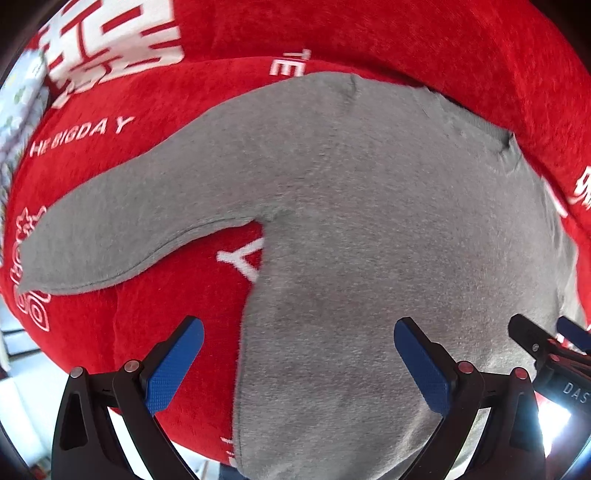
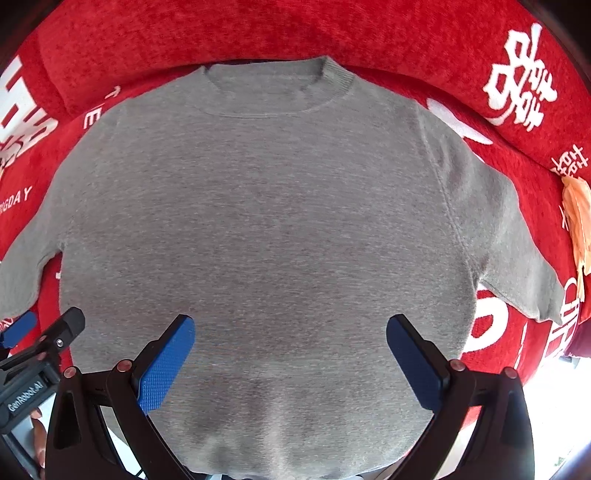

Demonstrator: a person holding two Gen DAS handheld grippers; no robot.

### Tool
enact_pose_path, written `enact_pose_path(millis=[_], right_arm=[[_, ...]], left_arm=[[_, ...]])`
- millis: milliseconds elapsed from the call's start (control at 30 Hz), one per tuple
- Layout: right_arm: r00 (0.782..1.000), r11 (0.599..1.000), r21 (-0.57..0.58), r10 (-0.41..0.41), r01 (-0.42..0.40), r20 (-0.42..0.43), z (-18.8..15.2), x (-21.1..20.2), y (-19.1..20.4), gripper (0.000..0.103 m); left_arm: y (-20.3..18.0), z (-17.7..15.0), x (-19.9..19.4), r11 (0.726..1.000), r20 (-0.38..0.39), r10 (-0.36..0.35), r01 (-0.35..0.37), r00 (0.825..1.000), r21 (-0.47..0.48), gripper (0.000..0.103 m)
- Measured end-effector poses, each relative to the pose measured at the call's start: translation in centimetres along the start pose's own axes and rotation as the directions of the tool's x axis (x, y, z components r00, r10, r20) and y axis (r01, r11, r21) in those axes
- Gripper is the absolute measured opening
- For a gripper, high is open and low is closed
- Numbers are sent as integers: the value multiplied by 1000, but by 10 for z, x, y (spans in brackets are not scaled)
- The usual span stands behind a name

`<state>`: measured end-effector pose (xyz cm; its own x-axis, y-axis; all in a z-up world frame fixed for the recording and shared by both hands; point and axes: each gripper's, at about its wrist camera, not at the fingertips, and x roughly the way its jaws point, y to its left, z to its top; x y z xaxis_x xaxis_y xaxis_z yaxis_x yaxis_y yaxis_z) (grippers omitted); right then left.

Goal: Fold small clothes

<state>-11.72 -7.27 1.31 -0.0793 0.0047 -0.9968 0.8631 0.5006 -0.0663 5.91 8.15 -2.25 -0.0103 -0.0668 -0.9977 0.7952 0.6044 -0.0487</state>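
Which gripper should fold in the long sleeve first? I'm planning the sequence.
Probably left. The left gripper hangs open by the sweater's outstretched long sleeve; the right gripper sits open over the body.

A grey sweater [image 2: 266, 221] lies flat on a red printed sofa cover [image 2: 258, 33].

My left gripper [image 1: 297, 363] had black plastic arms with blue, cross-hatched pads [image 1: 173, 363] and round coppery screws at the pivots. The right gripper [image 2: 290, 360] was built the same: black frame, blue textured pads [image 2: 166, 363], same reddish screws. The left one's body carried white "GenRobot.AI" lettering, the right one's a partial "DAS".
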Motion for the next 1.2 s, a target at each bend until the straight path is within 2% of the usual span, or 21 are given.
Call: enact_pose_path(millis=[133,233,367,433,533,600,667,733,800,867,967,1067,1133,1167,1200], right_arm=[[1000,999,-48,11,-11,2,-4,-5,24,103],[1000,997,-73,22,-21,7,-8,-4,44,103],[999,994,-102,43,-42,8,-17,-6,69,103],[1000,993,-118,29,-27,12,-17,1,89,103],[1000,991,-136,-6,6,2,-13,19,99,103],[1000,990,-138,3,-3,4,-15,21,108,103],[1000,990,-138,22,-21,6,-19,19,117,103],[1000,989,-145,24,-23,7,-21,20,126,103],[999,987,-157,33,-31,10,-28,16,135,103],[1000,987,-157,26,-24,10,-30,18,136,103],[1000,991,-133,16,-15,4,-26,21,135,103],[1000,992,-126,10,-11,-7,-25,20,129,103],[1000,991,-133,9,-9,-1,-26,18,130,103],[1000,991,-135,13,-12,1,-27,17,131,103],[1000,990,-137,19,-18,4,-28,16,132,103]], left_arm=[[50,-3,-2,994,53,-27,32,998,-101,103],[94,-6,3,979,71,-35,48,997,-197,103],[159,-12,30,929,71,-42,65,997,-364,103],[178,-12,44,909,70,-60,84,996,-409,103],[195,-7,61,871,92,-129,157,987,-465,103],[197,-4,61,848,124,-150,192,981,-495,103],[194,2,58,847,163,-168,228,972,-481,103],[194,8,50,852,213,-145,231,966,-470,103],[200,12,44,845,244,-125,232,962,-482,103],[212,14,41,820,260,-116,241,959,-520,103],[238,19,40,751,282,-136,285,950,-596,103],[246,15,41,731,295,-144,302,945,-612,101],[250,8,33,739,285,-100,263,953,-620,86],[252,10,30,748,273,-71,232,959,-622,62],[256,11,29,753,271,-69,228,960,-617,23]])
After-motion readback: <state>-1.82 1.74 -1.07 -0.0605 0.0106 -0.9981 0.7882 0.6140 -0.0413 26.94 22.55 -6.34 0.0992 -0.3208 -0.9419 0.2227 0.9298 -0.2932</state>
